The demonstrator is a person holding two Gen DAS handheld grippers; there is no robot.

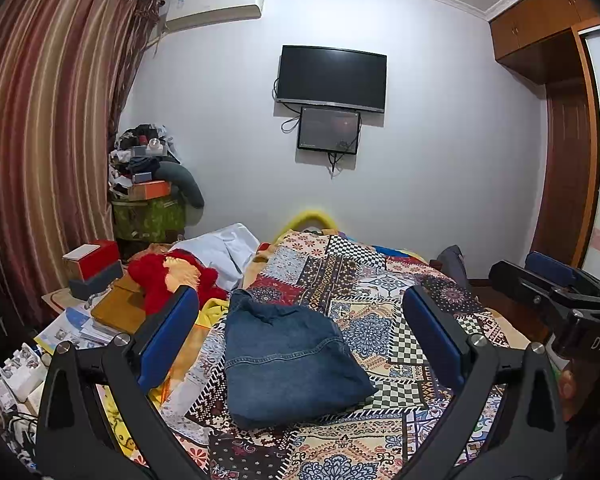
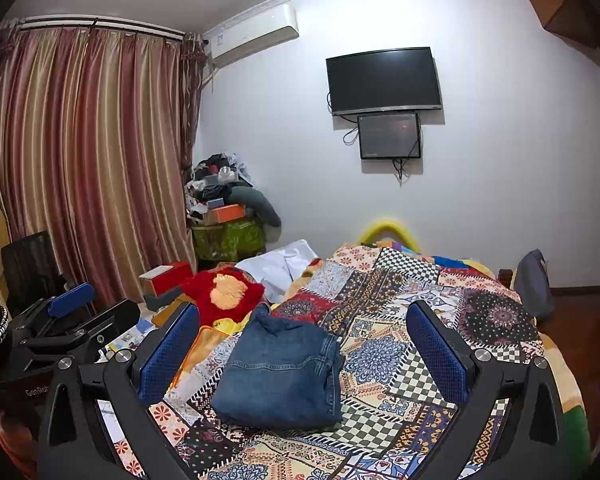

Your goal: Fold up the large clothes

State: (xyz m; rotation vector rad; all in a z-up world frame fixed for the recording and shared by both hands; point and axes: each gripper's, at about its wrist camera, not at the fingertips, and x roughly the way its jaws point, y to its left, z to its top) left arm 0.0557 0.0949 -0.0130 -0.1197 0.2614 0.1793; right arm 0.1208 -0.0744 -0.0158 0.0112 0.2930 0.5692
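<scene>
A pair of blue jeans [image 1: 288, 360] lies folded into a compact bundle on the patchwork bedspread [image 1: 384, 320]. My left gripper [image 1: 300, 300] hovers above and in front of the bundle, its blue pads wide apart and nothing between them. The right gripper [image 2: 304, 316] is likewise open over the same jeans [image 2: 280, 372], clear of the cloth. In the left wrist view the right gripper [image 1: 556, 284] shows at the right edge. In the right wrist view the left gripper [image 2: 72, 312] shows at the left edge.
A red and orange plush blanket [image 1: 172, 276] and a white cloth [image 1: 224, 248] lie at the bed's far left. A cluttered side table with a red box [image 1: 96, 260] and papers stands left. Striped curtains [image 1: 48, 120], a wall TV [image 1: 332, 76] and a wooden wardrobe [image 1: 560, 120] surround the bed.
</scene>
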